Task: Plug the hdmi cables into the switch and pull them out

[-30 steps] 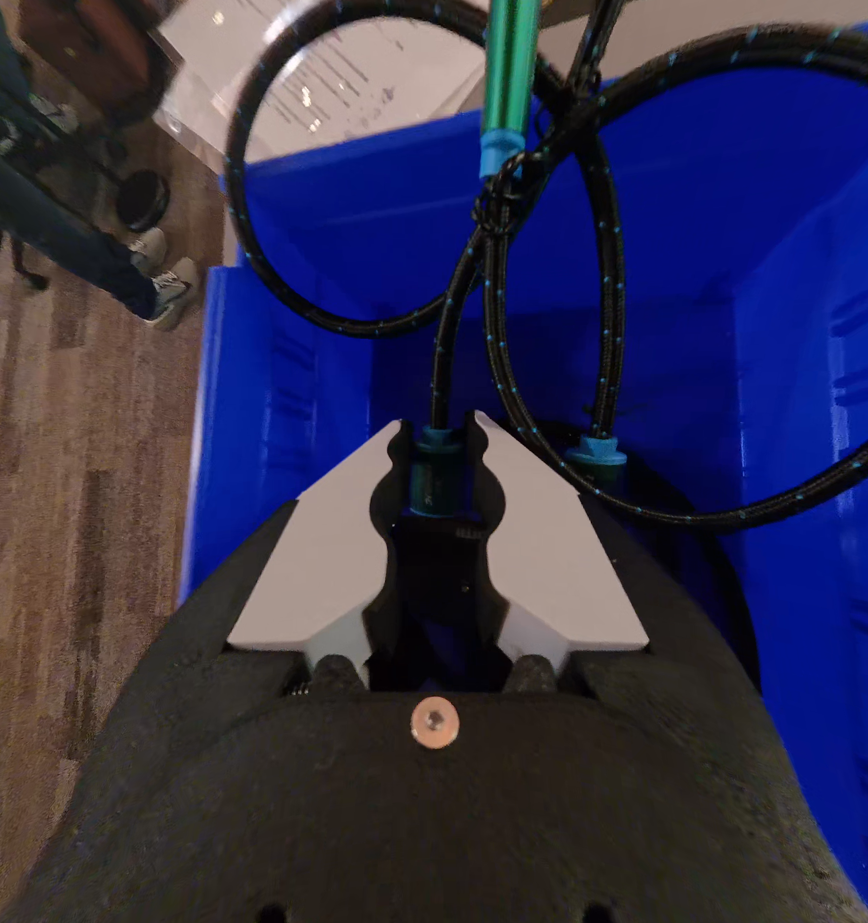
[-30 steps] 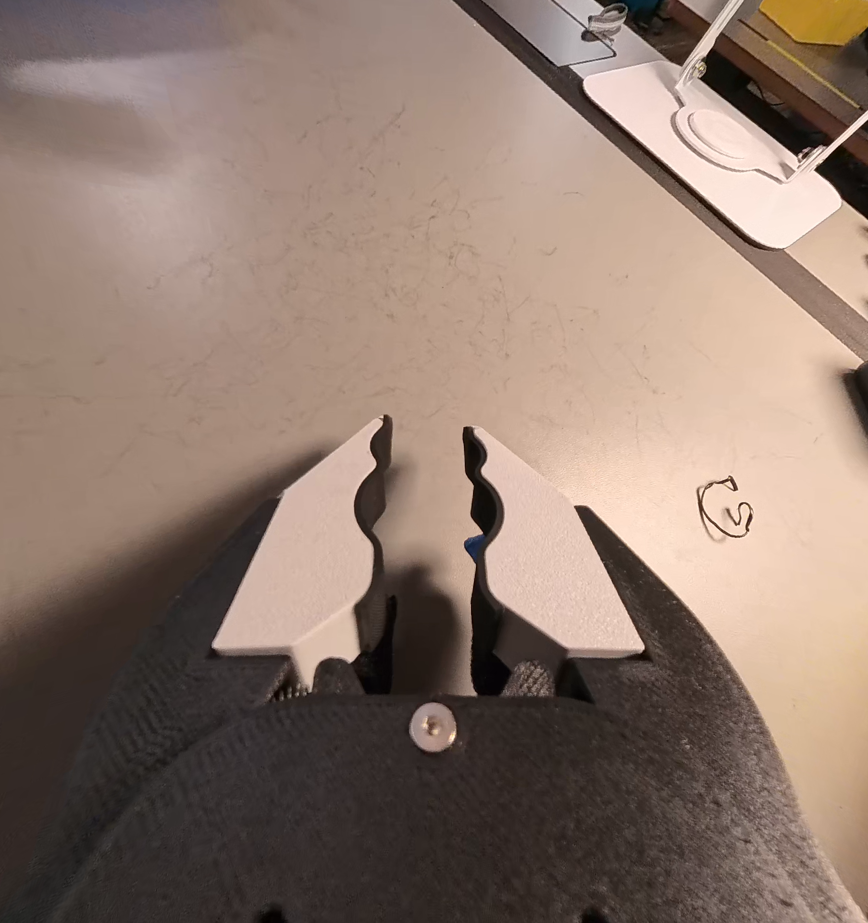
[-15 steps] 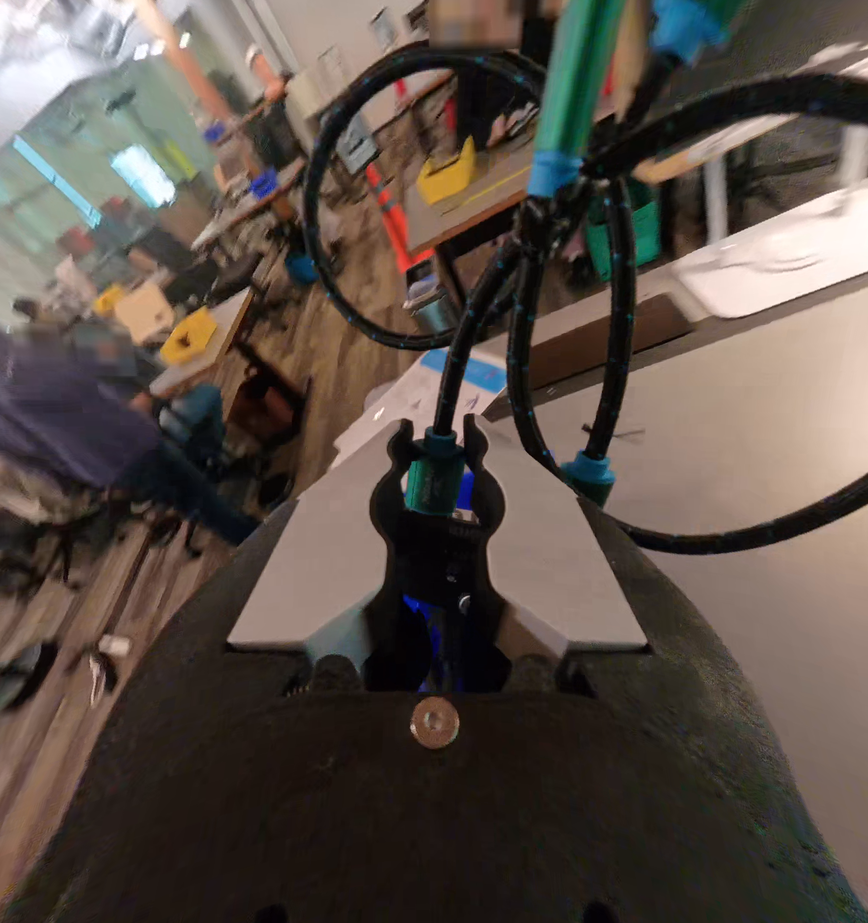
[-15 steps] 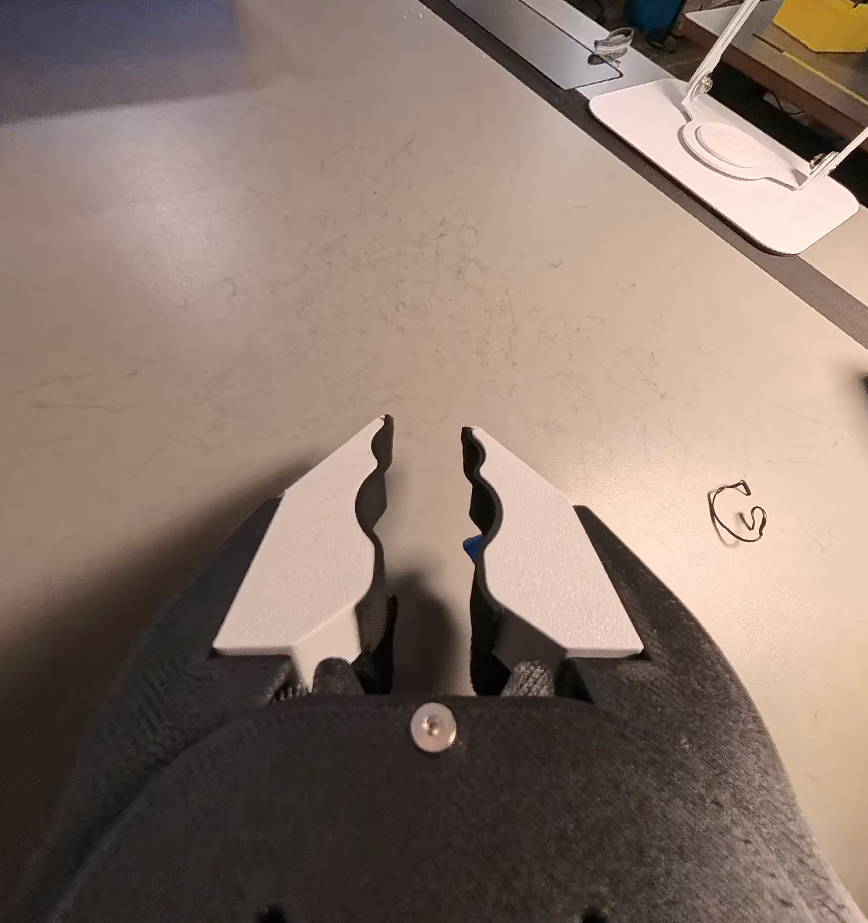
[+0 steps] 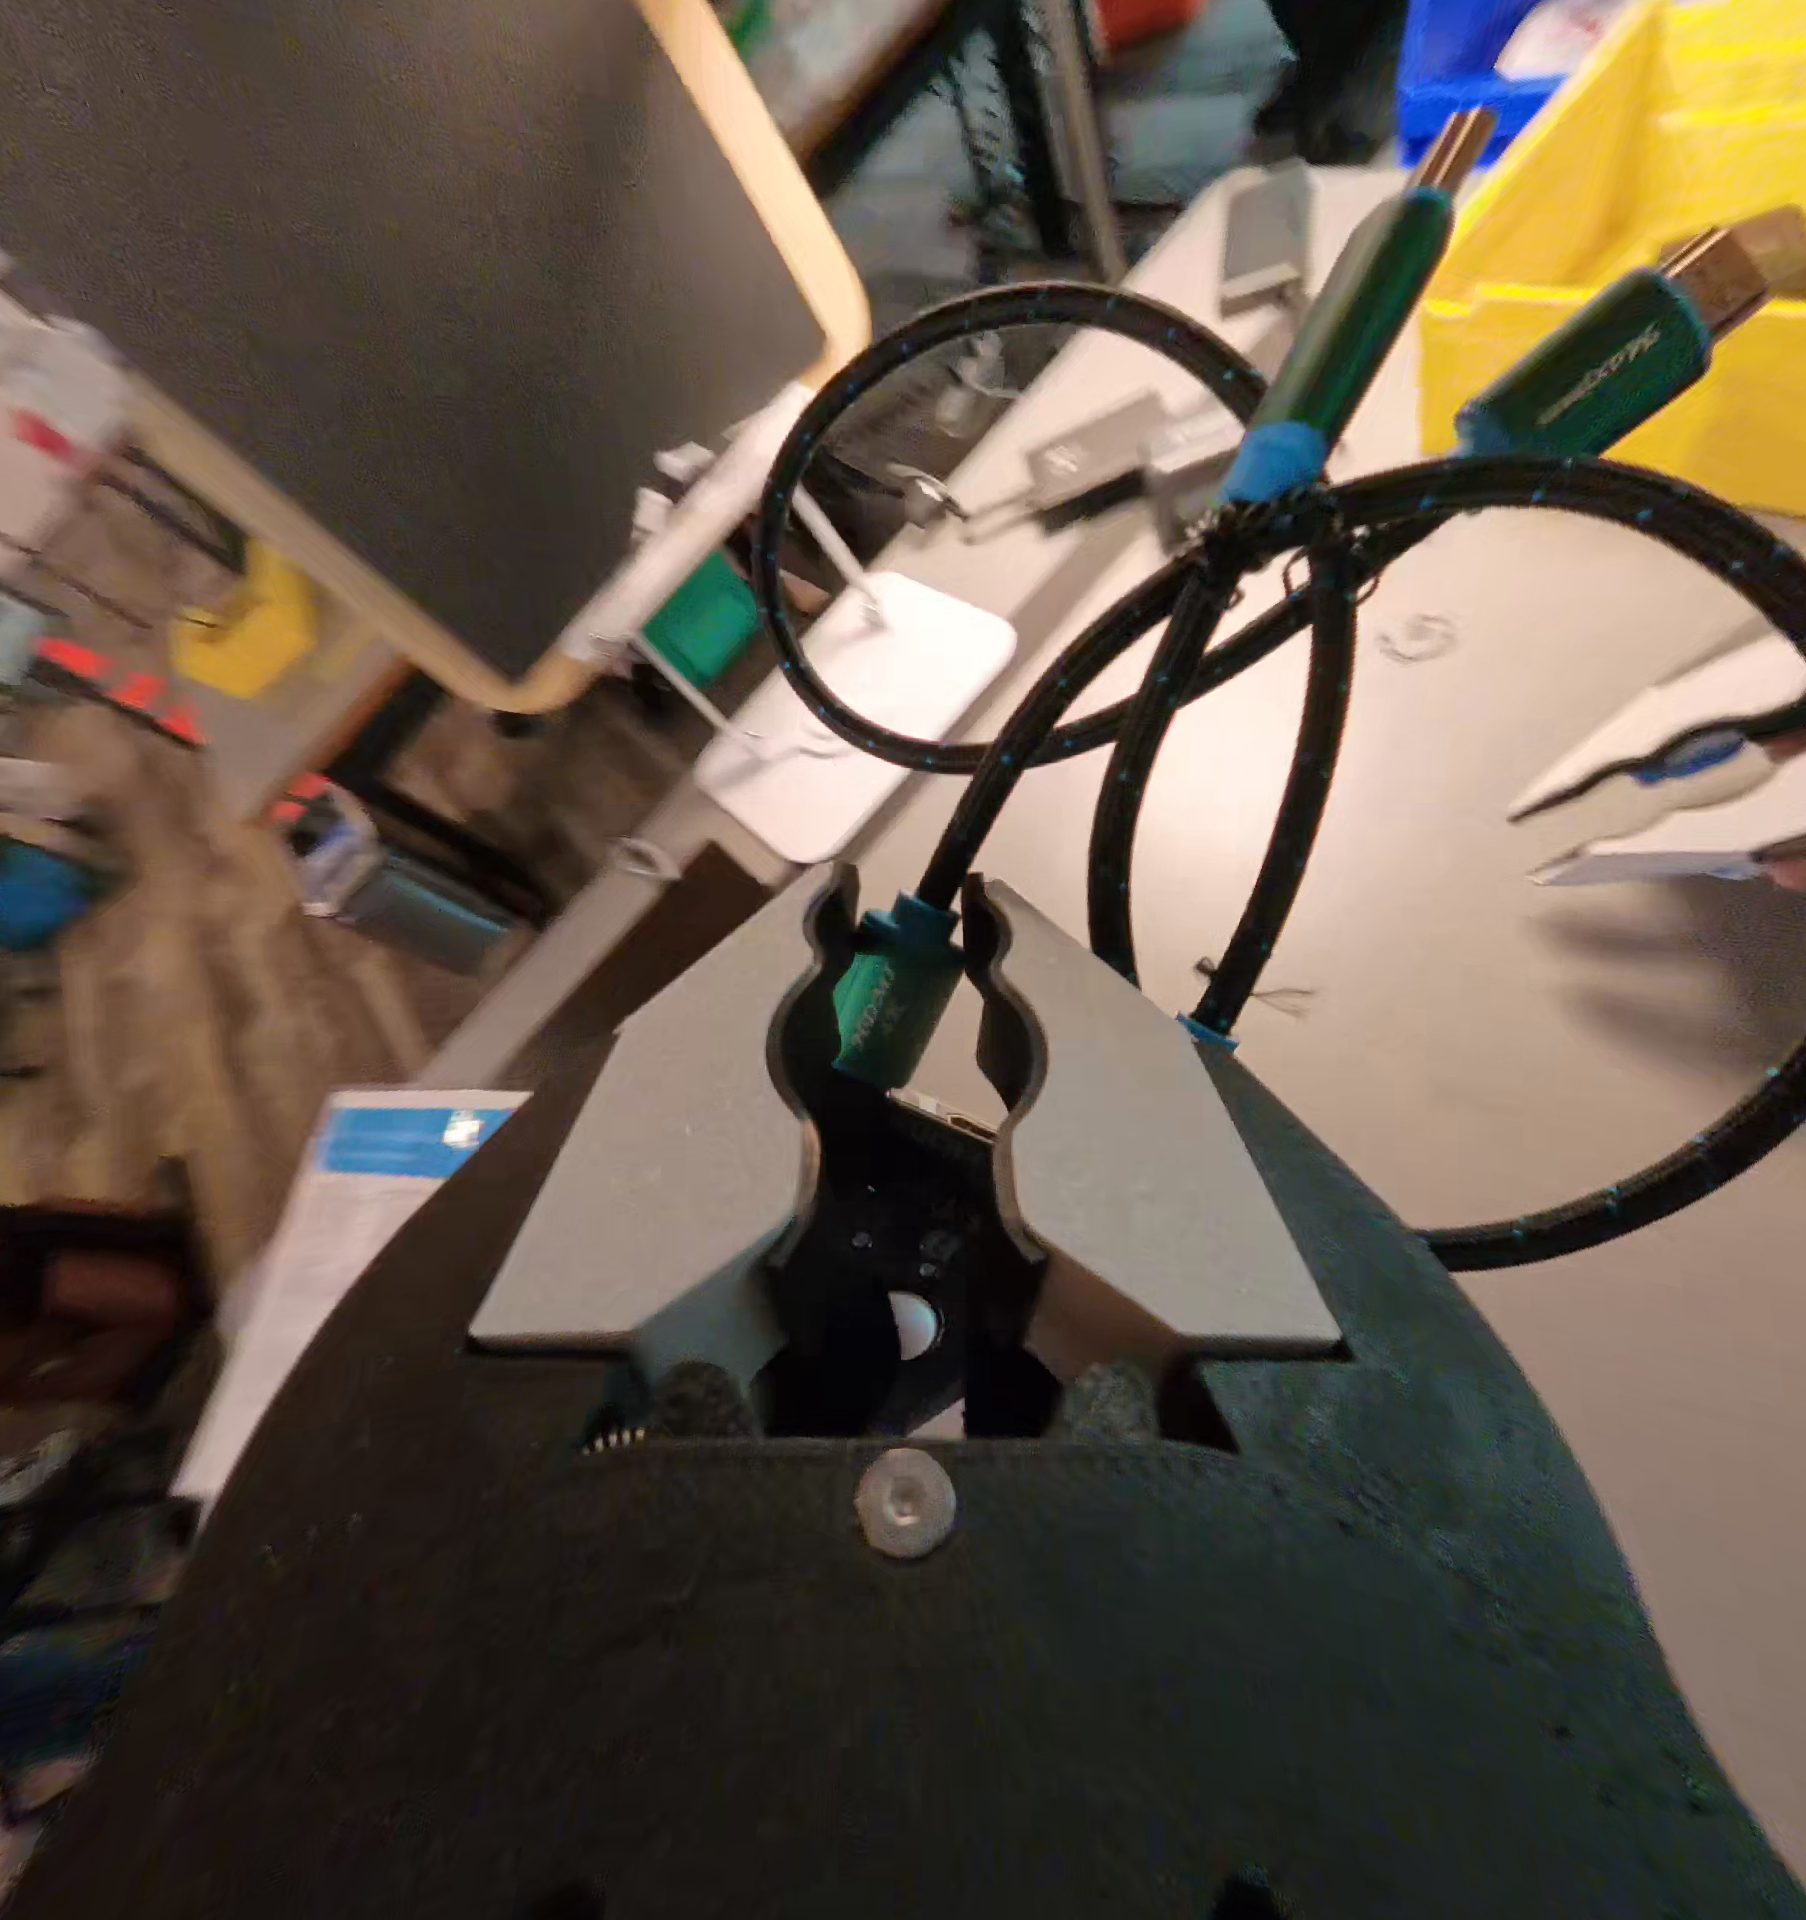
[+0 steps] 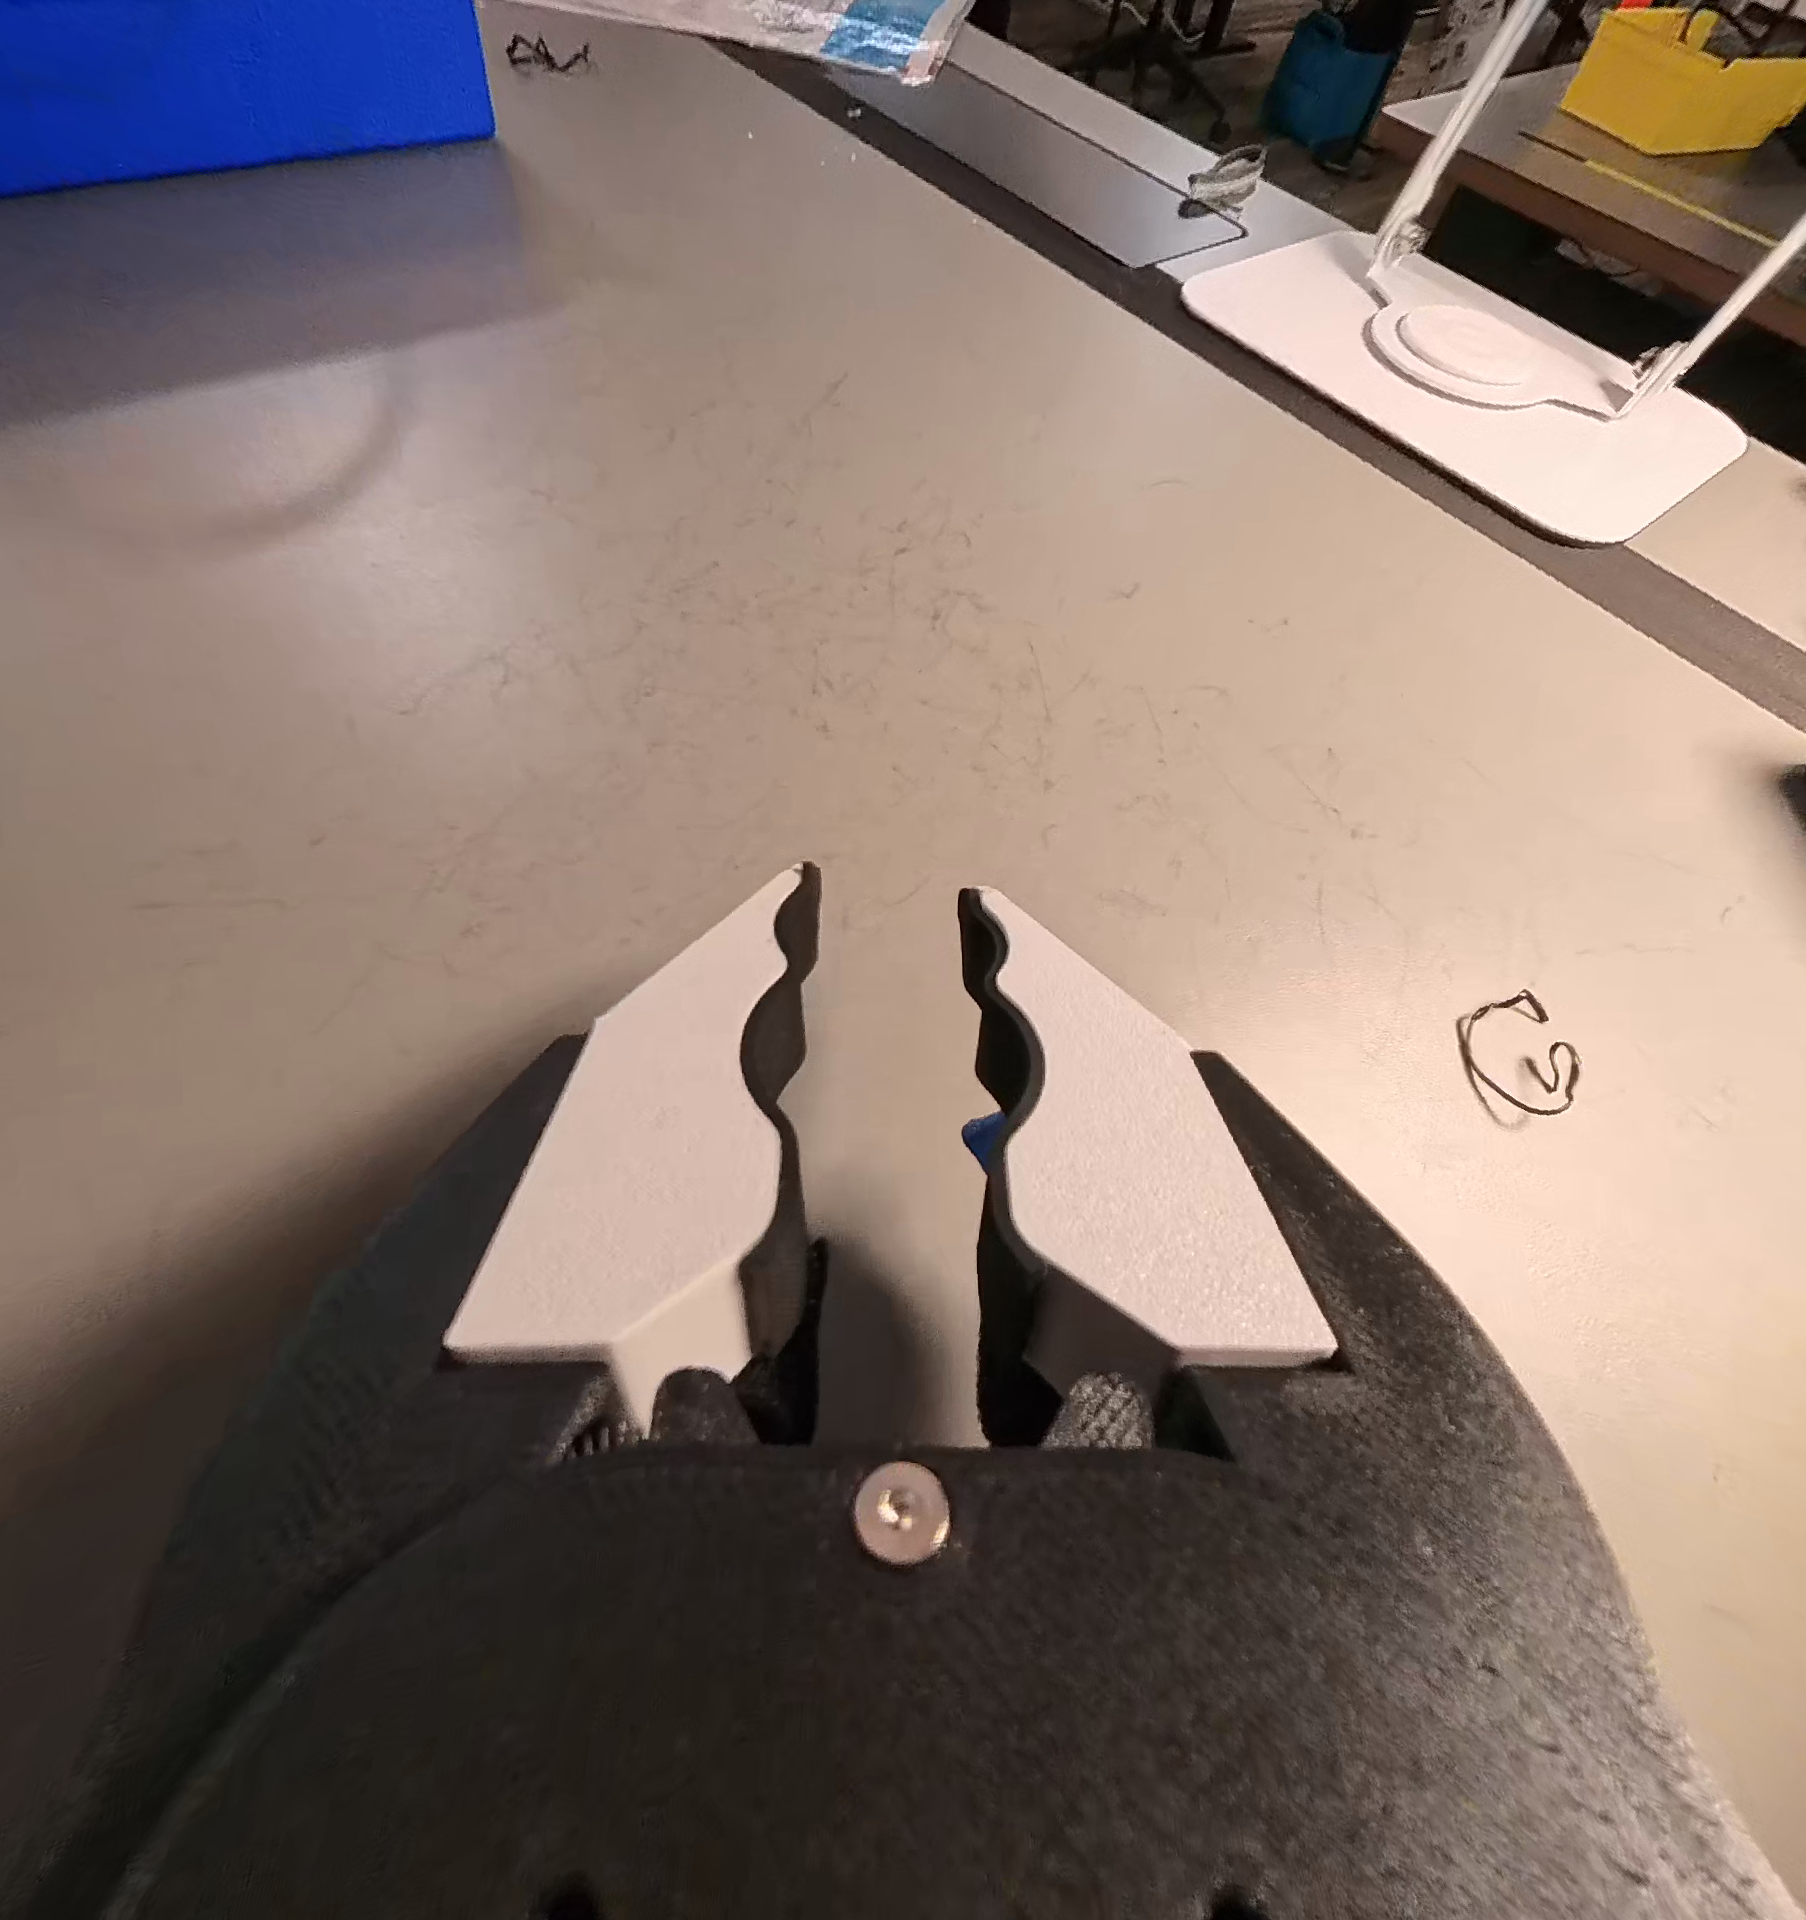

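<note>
HDMI switch [image 5: 914, 1195] with two braided cables [image 5: 1138, 831] plugged in, clamped in left gripper [image 5: 904, 914]; lifted out of blue bin [image 6: 203, 94], swung above counter [image 6: 774, 623]; right gripper [image 6: 888, 883] part-open, empty, near counter; unplugging likely next

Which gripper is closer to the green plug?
Left. The left hand-held gripper is shut on the green plug. The right hand-held gripper is open over the bare table.

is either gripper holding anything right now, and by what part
The left gripper is shut on the hdmi cable, gripping its green plug housing just below the strain relief. The right gripper is open and holds nothing.
</note>
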